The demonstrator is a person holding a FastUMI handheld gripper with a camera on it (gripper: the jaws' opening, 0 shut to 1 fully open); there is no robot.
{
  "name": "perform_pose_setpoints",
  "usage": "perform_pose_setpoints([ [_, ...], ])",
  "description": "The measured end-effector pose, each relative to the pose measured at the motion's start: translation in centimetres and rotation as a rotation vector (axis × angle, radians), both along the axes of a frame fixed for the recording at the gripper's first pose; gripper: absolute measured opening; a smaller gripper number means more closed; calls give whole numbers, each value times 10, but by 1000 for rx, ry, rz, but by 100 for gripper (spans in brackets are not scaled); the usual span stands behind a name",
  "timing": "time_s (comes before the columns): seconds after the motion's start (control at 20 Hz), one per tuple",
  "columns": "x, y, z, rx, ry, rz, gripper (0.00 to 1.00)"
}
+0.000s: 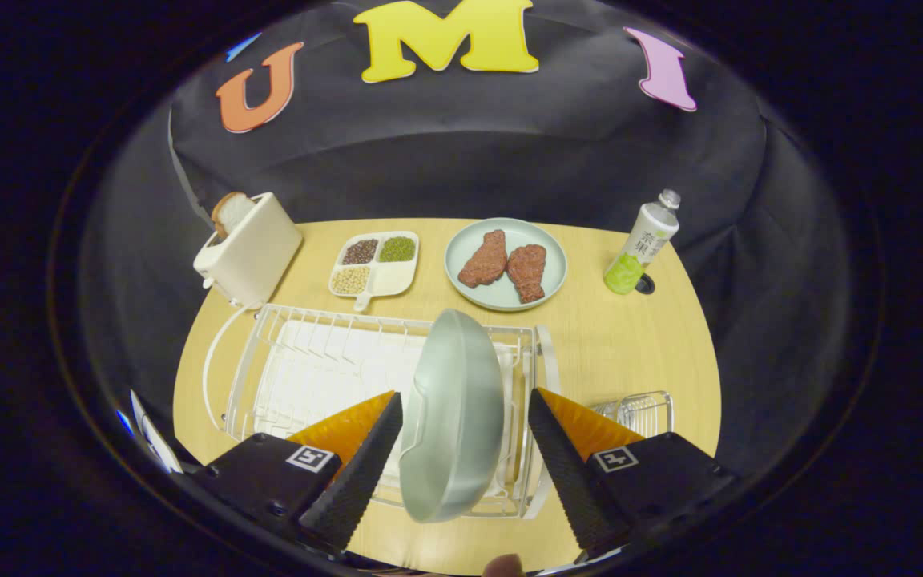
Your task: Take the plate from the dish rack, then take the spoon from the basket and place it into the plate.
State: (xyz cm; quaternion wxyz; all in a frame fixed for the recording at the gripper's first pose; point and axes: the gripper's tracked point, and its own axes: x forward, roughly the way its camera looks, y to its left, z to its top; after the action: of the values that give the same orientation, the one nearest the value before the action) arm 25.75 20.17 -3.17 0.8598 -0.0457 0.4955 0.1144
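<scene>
On your far left a cream toaster is sitting at the table's back corner, a slice of bread poking up from its slot. Just to its right a divided white tray is lying flat, holding dark beans, green beans and pale beans in separate compartments. In front of these the white wire dish rack is taking up the near left part of the table.

You are holding the gripper with its fingers spread wide, one finger on each side of the pale green plate. The plate is standing on edge in the rack's right end, tilted slightly, and sitting between your fingers; I cannot tell whether either finger is touching it. Each finger mount is carrying a small square black-and-white marker.

Beyond the rack a second pale plate is lying flat with two reddish-brown pieces of meat on it. Further right a bottle with a white and green label is standing upright; its printing is too small to make out. Near your right finger a small wire basket is sitting just beside the rack; the spoon cannot be made out in it.
</scene>
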Motion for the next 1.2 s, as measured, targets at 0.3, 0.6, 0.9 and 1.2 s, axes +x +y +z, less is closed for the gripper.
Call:
perform_pose_setpoints([
  [0.3,1,4,-13,-29,61,-51,68],
  [0.6,-2,7,-6,-107,59,-104,34],
  [0.9,5,9,21,-312,-12,-120,32],
  [1.2,-2,24,48,-329,-79,-97,30],
])
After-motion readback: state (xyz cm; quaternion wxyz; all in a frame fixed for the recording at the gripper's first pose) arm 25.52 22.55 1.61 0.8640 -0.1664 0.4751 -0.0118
